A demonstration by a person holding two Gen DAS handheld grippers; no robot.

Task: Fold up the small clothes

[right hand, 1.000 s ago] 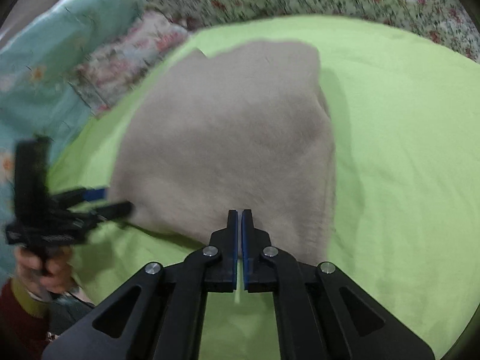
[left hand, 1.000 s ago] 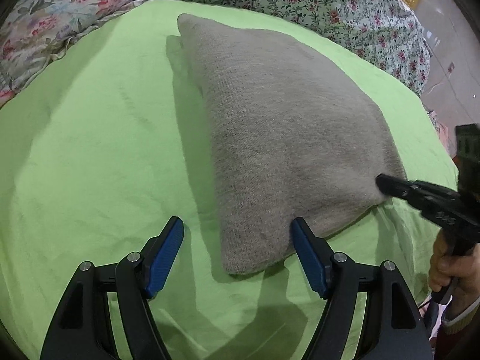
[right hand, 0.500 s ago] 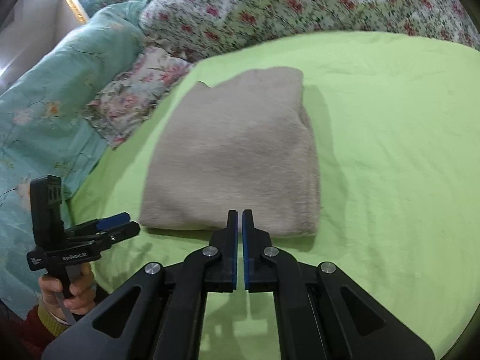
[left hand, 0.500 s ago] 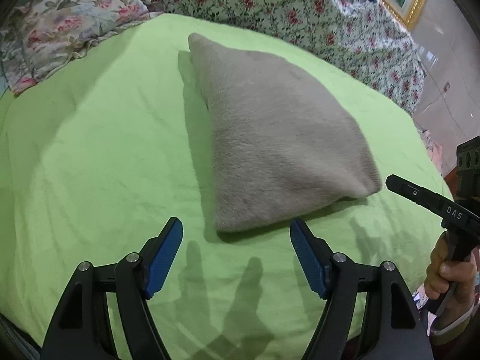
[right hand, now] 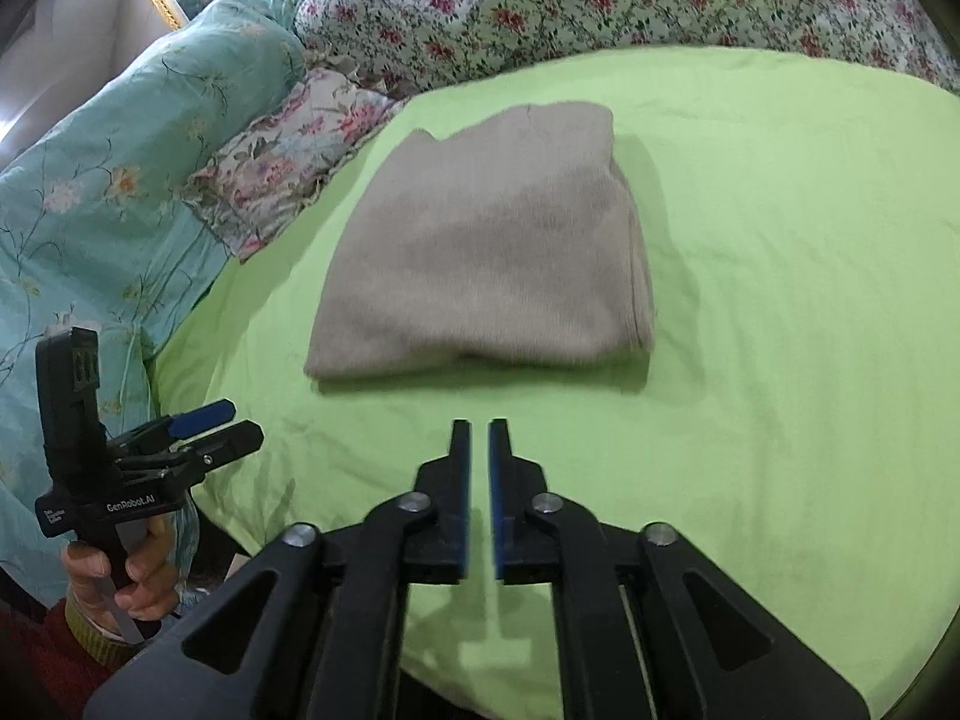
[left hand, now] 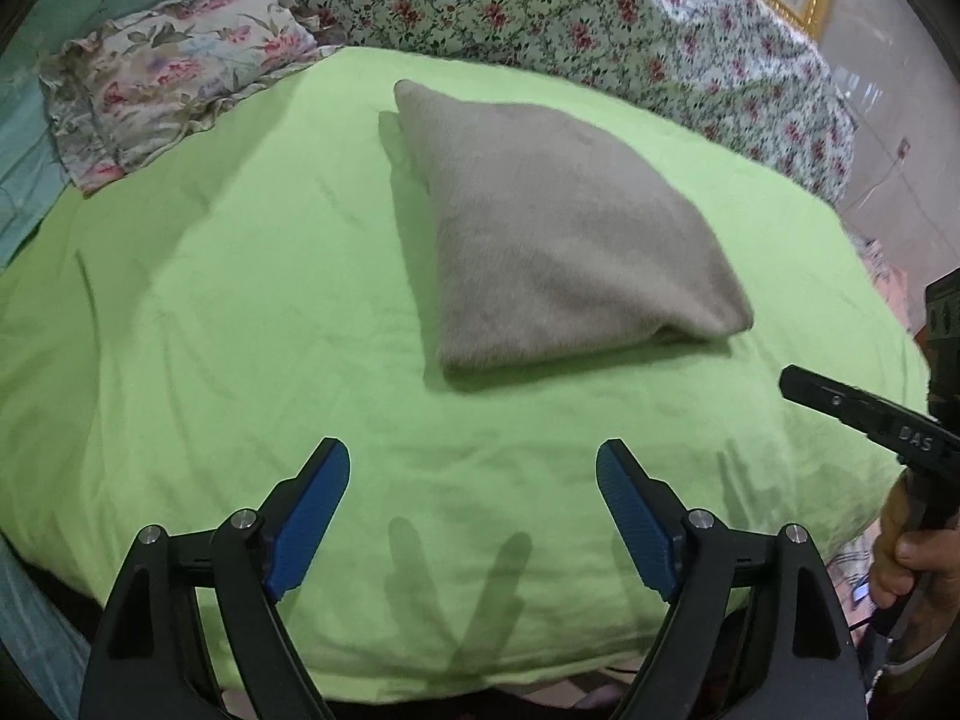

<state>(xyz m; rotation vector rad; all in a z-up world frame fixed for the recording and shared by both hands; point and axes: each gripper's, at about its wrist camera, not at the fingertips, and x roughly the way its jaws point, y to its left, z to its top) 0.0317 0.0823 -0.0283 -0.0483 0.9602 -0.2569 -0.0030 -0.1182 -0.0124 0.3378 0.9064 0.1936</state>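
Note:
A beige knit garment [left hand: 558,240] lies folded in a flat rectangle on the green sheet [left hand: 210,300]; it also shows in the right wrist view [right hand: 486,252]. My left gripper [left hand: 474,462] is open and empty, hovering over the sheet short of the garment's near edge. My right gripper [right hand: 479,426] has its jaws almost together with a thin gap and holds nothing, also short of the garment. Each gripper shows in the other's view: the right one [left hand: 852,408] at the right edge, the left one [right hand: 204,426] at the lower left.
A floral pillow [left hand: 168,78] and a teal quilt [right hand: 120,168] lie at the left of the sheet. A flowered bedspread [left hand: 570,6] runs along the back. The sheet's front edge [left hand: 420,678] drops off just below my left gripper.
Both grippers have drawn back from the garment toward the bed's front edge. The right gripper let go of the garment's corner, which now lies flat. The right jaws have parted slightly.

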